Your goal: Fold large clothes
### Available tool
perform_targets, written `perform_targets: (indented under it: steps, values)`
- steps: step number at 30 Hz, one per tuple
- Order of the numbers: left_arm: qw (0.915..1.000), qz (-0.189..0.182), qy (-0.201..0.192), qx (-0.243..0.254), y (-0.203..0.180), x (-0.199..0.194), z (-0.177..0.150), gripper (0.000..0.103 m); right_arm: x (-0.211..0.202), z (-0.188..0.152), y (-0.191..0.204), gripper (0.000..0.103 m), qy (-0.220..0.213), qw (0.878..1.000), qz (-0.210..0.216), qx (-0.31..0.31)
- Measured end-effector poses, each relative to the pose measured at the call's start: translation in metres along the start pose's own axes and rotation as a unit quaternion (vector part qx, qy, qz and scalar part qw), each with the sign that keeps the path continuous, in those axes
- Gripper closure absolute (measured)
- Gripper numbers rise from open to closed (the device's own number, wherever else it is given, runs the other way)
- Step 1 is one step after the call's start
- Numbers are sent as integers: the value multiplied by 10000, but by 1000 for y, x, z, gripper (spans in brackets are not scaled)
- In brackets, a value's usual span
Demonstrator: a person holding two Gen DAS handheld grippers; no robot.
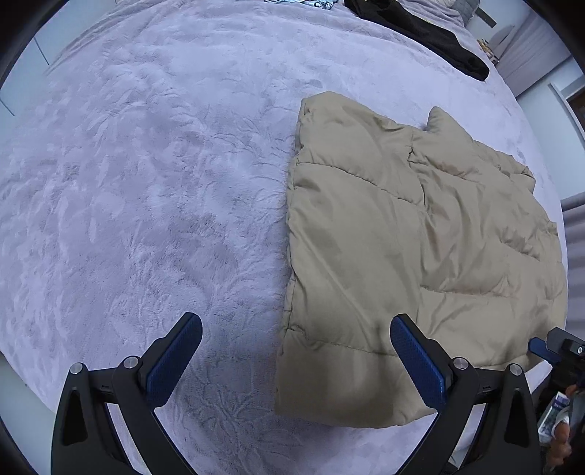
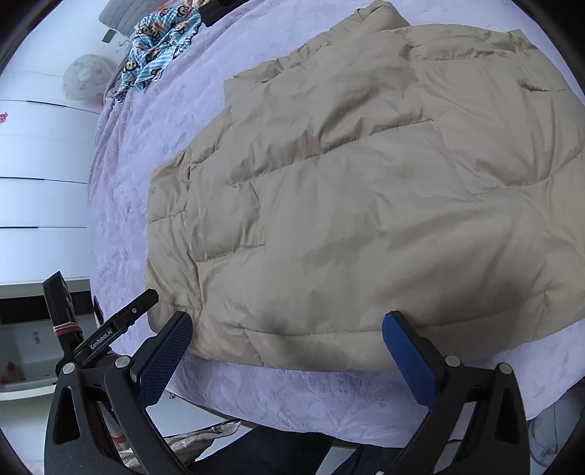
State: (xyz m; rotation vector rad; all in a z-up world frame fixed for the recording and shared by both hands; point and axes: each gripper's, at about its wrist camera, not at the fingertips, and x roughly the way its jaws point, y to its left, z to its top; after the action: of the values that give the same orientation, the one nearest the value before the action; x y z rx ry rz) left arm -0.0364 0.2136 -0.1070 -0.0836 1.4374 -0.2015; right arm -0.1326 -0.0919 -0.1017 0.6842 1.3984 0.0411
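A beige quilted puffer jacket (image 2: 365,204) lies flat on a bed covered by a lavender plush blanket (image 1: 146,182), already folded lengthwise into a long rectangle, so by my judgement a crosswise fold or two remains. Both the left tongs (image 1: 296,350) and the right tongs (image 2: 287,347) hover spread wide and empty near the jacket's closest hem, touching nothing. A black garment (image 1: 420,33) and blue monkey-print pyjamas (image 2: 161,40) lie well apart at the bed's far end, leaving the folding space unobstructed.
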Motion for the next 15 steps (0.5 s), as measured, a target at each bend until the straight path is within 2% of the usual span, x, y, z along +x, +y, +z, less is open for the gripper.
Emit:
perform_targets:
  steps: [2,8,12,15]
  values:
    - [10000,-33,29,8,1,4,3,0,4,2,1,5,-13,10000,-95,19]
    - [9998,-110,104,86,5,15,14,0,14,8,-3,40,-14,9991,-406,149]
    - [9990,-364,99,241,12,19,26,0,21,10,-9,49,12,9984,-547,172]
    - [9975,-695,-77,114,30,16,44,0,27,10,-14,51,76,9978,-628,208]
